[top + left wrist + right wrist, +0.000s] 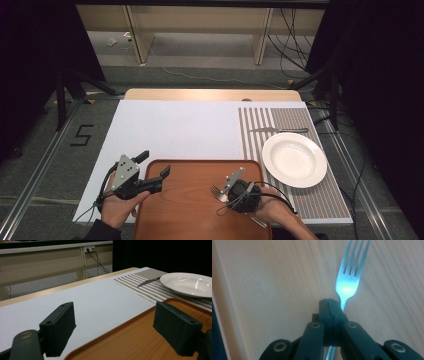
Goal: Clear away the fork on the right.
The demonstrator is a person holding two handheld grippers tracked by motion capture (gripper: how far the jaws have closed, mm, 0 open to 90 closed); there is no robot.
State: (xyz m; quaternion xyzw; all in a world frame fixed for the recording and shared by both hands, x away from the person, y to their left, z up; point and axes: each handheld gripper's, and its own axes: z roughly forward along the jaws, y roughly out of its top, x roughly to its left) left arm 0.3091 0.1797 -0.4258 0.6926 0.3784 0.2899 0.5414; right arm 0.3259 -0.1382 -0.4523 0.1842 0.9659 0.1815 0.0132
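We hold fork (348, 282) clenched in right gripper (331, 305) over tray (185, 200); left gripper (113, 327) idle, jaws spread. Next (our guess): carry fork to placemat (260, 135) beside plate (294, 159), knife (277, 130) already there.

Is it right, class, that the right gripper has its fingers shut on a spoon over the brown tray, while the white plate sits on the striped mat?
Not quite: the right gripper holds a fork, not a spoon, as the right gripper view shows. It is over the tray, and the plate sits on the mat.
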